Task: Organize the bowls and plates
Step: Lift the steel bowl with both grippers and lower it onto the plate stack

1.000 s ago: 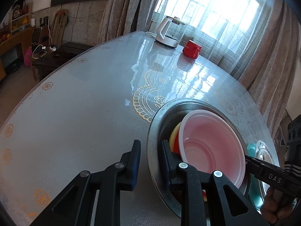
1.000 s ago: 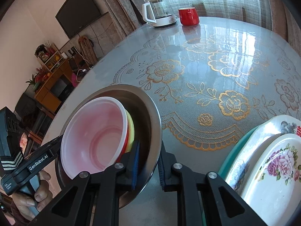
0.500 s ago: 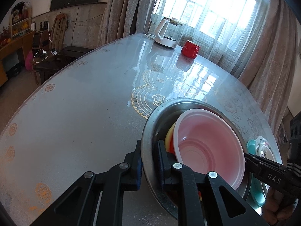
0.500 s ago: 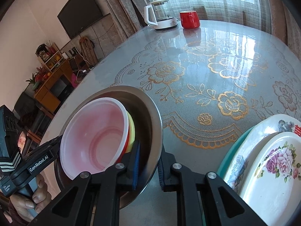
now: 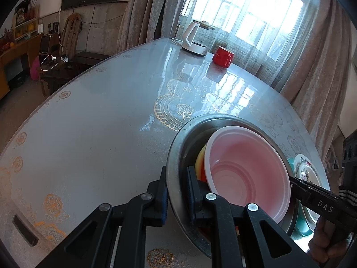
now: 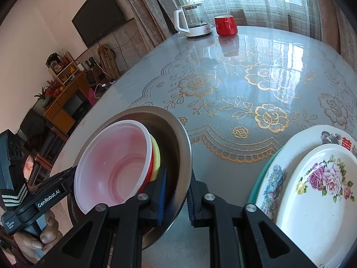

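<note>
A steel bowl (image 5: 176, 156) (image 6: 183, 143) is tilted above the table, held from both sides. My left gripper (image 5: 177, 192) is shut on its near rim, and my right gripper (image 6: 177, 195) is shut on the opposite rim. Nested inside are a pink plastic bowl (image 5: 245, 172) (image 6: 116, 158), then a red bowl (image 6: 151, 167) and a yellow bowl (image 5: 199, 160) (image 6: 156, 154) under it. To the right lies a stack of plates (image 6: 312, 189) (image 5: 305, 169): two floral white plates on a teal one.
A white kettle (image 5: 196, 38) (image 6: 191, 22) and a red mug (image 5: 222, 57) (image 6: 225, 25) stand at the far edge of the round glass-topped table (image 5: 100, 122) by the curtained window. A person's hand (image 6: 42, 234) grips the left tool.
My left gripper closed onto the steel bowl's rim. The bowl then lifted and tilted slightly with both grippers on it. The right gripper kept its hold.
</note>
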### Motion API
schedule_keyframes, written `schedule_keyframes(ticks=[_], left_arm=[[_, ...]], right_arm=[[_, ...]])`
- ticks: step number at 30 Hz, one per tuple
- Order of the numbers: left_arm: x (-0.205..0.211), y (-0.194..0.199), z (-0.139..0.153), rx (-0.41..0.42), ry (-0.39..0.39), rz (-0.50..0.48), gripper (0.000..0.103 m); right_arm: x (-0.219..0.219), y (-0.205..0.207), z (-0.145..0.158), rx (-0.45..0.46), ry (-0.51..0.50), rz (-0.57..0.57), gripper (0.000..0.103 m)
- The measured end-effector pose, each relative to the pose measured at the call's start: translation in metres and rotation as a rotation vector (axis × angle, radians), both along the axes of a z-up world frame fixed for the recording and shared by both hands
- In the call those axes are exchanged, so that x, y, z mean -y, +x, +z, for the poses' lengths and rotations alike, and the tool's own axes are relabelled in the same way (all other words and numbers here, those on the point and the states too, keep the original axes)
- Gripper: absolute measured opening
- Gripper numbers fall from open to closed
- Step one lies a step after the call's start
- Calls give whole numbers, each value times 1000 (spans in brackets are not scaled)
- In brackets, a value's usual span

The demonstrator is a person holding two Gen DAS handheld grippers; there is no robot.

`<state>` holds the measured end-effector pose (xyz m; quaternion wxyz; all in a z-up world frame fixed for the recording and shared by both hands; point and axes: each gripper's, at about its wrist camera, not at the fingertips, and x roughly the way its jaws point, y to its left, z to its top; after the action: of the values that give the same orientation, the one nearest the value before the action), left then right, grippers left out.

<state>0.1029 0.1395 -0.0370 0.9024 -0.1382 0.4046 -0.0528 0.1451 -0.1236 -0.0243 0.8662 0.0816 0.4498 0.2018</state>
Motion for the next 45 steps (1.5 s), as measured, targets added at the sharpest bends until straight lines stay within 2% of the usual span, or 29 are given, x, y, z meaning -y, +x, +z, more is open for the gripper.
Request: schedule_keyframes(ticks=[8, 18, 29, 45], left_arm=[[8, -9, 16, 37, 0, -29, 15], [38, -12, 31, 58, -7, -108, 15], [97, -10, 52, 82, -15, -259, 16], [192, 2, 61, 66, 20, -463, 16]], right_arm=[[11, -8, 12, 20, 40, -9, 16], [43, -24, 28, 55, 83, -65, 16], [96, -50, 57, 115, 82, -168, 16], [183, -83, 64, 127, 63, -388, 16]])
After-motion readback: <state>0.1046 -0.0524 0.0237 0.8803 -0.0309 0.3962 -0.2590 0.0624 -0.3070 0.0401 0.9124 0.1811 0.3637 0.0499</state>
